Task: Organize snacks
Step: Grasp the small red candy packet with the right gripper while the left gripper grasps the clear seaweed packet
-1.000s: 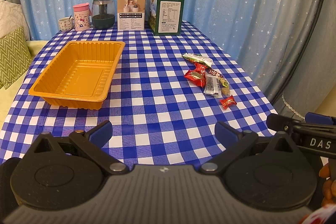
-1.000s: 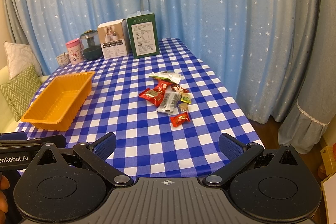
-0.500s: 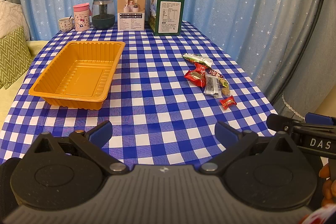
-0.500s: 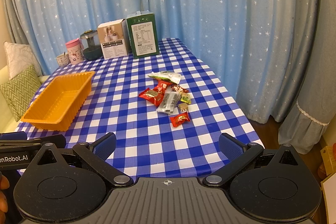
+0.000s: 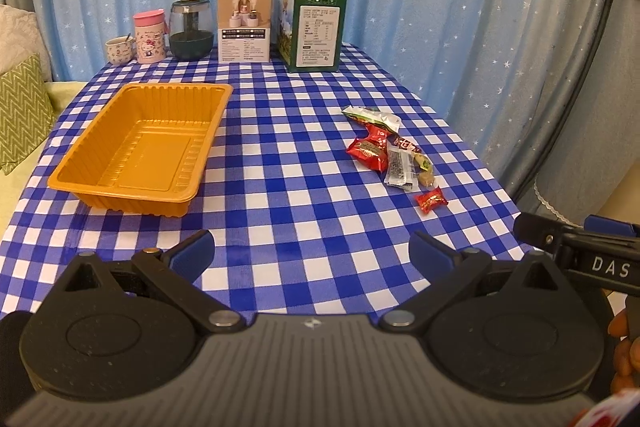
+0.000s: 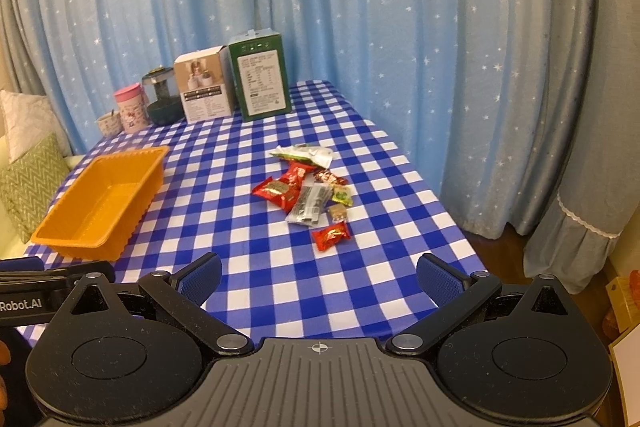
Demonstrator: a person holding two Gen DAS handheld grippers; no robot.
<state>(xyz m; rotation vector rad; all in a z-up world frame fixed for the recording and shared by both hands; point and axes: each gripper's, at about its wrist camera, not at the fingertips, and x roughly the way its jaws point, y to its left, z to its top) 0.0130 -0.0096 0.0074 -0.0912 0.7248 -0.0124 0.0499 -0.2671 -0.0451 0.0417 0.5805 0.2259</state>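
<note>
Both claws, the left claw (image 5: 312,253) and the right claw (image 6: 318,275), are hanging wide open and empty over the near edge of the tabletop (image 5: 280,163). The snacks (image 6: 308,193) are lying in a loose pile on the right side, well apart from the empty orange tray (image 5: 136,147) on the left. These wrappers are probably light, soft and slippery, so pinching one by its crimped end seems safest, starting with the small red candy (image 6: 331,235) lying nearest.

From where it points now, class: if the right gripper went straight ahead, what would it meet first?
Probably the small red wrapped candy, nearest of the snack pile on the blue checked tablecloth; depth is uncertain.
</note>
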